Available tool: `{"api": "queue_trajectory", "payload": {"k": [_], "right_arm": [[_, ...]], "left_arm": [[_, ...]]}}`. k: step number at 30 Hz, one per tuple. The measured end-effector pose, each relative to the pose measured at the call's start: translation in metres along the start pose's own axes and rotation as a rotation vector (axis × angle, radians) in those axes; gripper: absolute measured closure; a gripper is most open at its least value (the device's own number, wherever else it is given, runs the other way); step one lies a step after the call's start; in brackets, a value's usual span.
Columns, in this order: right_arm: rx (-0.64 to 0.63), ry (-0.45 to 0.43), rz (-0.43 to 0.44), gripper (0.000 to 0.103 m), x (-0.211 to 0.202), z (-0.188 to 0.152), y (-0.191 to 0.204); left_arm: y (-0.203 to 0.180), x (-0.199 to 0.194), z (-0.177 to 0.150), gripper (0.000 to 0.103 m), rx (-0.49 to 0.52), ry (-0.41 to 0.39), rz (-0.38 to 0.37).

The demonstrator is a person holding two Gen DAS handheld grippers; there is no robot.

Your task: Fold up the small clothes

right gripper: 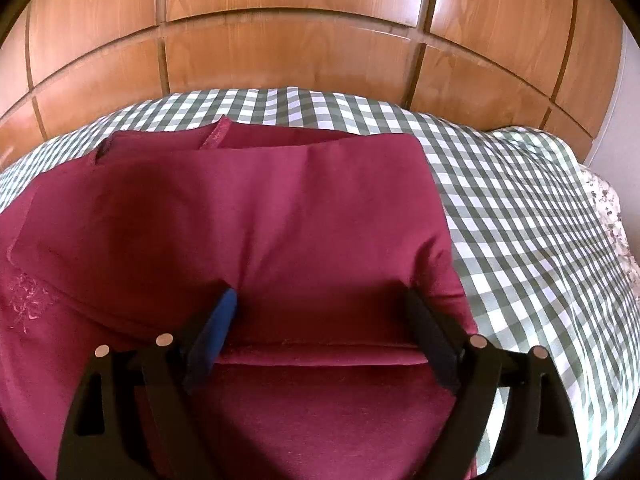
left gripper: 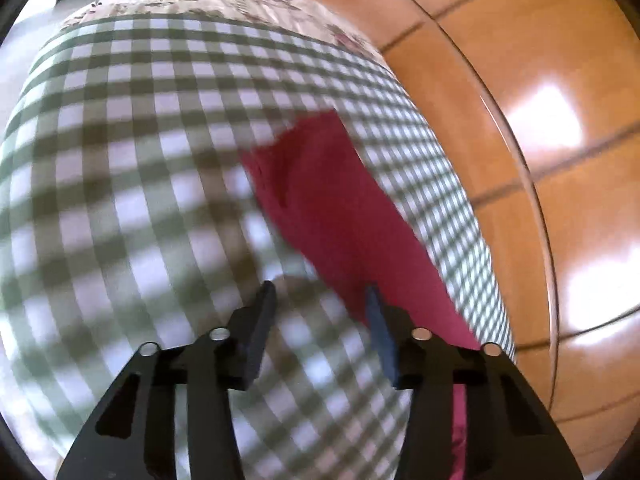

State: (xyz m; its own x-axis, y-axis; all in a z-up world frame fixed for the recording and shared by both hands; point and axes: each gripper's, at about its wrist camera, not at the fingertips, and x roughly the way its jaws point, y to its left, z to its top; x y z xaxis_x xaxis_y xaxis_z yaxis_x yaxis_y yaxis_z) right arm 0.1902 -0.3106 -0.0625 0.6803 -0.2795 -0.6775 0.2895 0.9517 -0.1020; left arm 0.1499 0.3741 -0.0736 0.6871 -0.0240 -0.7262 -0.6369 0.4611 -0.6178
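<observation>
Right wrist view: the dark red, partly folded cotton garment [right gripper: 248,216] lies on the green-and-white checked bedcover [right gripper: 512,216] — the right gripper [right gripper: 324,304] spread wide over it, pinching nothing. The left gripper [left gripper: 320,300] hangs parted and empty above the cover, beside the garment's edge — no containers or readable writing.

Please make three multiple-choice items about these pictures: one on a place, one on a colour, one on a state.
1. Where does the dark red garment lie?
A. on the checked bedspread
B. on a wooden floor
C. in a basket

2. Which colours has the bedspread's check?
A. blue and yellow
B. green and white
C. black and red

3. How does the right tool stand?
A. shut on the garment
B. shut, empty
C. open over the garment

Answers: 1 A, checked cloth shows around the garment's edges. 2 B, green and white squares cover it. 3 C, its fingers stand wide apart, with flat fabric between them.
</observation>
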Motion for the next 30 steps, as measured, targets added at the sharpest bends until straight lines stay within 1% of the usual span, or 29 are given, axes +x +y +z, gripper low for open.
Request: {"api": "queue_trajectory", "payload": {"k": [3,4,5,6,8,9,10,11,13,14,17,18,20,21,23,26,27,28,29,30], "right_arm": [[-0.001,0.000,-0.001,0.017,0.000,0.000,0.000],[-0.001,0.000,-0.002,0.017,0.000,0.000,0.000],[-0.002,0.000,-0.003,0.017,0.000,0.000,0.000],[-0.002,0.000,-0.003,0.017,0.000,0.000,0.000],[-0.002,0.000,-0.004,0.017,0.000,0.000,0.000],[-0.003,0.000,-0.004,0.017,0.000,0.000,0.000],[-0.004,0.000,-0.005,0.017,0.000,0.000,0.000],[-0.005,0.000,-0.005,0.017,0.000,0.000,0.000],[-0.006,-0.001,-0.007,0.017,0.000,0.000,-0.001],[-0.005,-0.001,-0.006,0.017,0.000,0.000,-0.001],[-0.005,-0.001,-0.005,0.017,0.000,0.000,0.000],[-0.005,-0.002,-0.005,0.017,0.000,0.000,0.000],[-0.005,-0.001,-0.004,0.017,0.000,0.000,0.000],[-0.004,-0.002,-0.004,0.017,0.000,0.000,0.000],[-0.005,-0.002,-0.003,0.017,0.000,0.000,-0.001],[-0.002,-0.002,0.000,0.017,0.000,-0.001,-0.001],[0.001,-0.002,0.003,0.016,0.000,0.000,-0.001],[0.003,-0.002,0.005,0.016,0.000,0.000,-0.001],[0.005,-0.002,0.007,0.016,0.000,0.000,-0.001],[0.007,-0.002,0.009,0.016,0.000,0.000,-0.002]], "left_arm": [[0.005,0.008,0.024,0.064,-0.034,-0.005,-0.004],[0.006,0.011,0.029,0.067,-0.046,-0.009,0.002],[0.005,0.013,0.032,0.075,-0.046,-0.010,0.020],[0.001,0.015,0.037,0.083,-0.019,-0.012,0.048],[-0.009,0.015,0.039,0.096,0.041,-0.015,0.071],[-0.017,0.011,0.037,0.096,0.071,-0.024,0.075],[-0.023,0.006,0.034,0.096,0.094,-0.035,0.056],[-0.033,0.001,0.028,0.096,0.124,-0.043,0.020],[-0.061,-0.010,0.010,0.096,0.213,-0.046,-0.049],[-0.080,-0.015,-0.005,0.096,0.275,-0.037,-0.091],[-0.119,-0.024,-0.044,0.096,0.409,-0.009,-0.175],[-0.139,-0.023,-0.064,0.096,0.468,0.015,-0.208],[-0.165,-0.019,-0.097,0.096,0.549,0.060,-0.257],[-0.180,-0.015,-0.118,0.096,0.590,0.093,-0.286],[-0.202,-0.005,-0.155,0.096,0.655,0.153,-0.322],[-0.227,0.009,-0.204,0.096,0.740,0.219,-0.340],[-0.235,0.015,-0.224,0.096,0.781,0.259,-0.352],[-0.239,0.021,-0.236,0.095,0.812,0.280,-0.346],[-0.242,0.023,-0.249,0.088,0.842,0.293,-0.336],[-0.243,0.025,-0.262,0.074,0.880,0.315,-0.339]]}}
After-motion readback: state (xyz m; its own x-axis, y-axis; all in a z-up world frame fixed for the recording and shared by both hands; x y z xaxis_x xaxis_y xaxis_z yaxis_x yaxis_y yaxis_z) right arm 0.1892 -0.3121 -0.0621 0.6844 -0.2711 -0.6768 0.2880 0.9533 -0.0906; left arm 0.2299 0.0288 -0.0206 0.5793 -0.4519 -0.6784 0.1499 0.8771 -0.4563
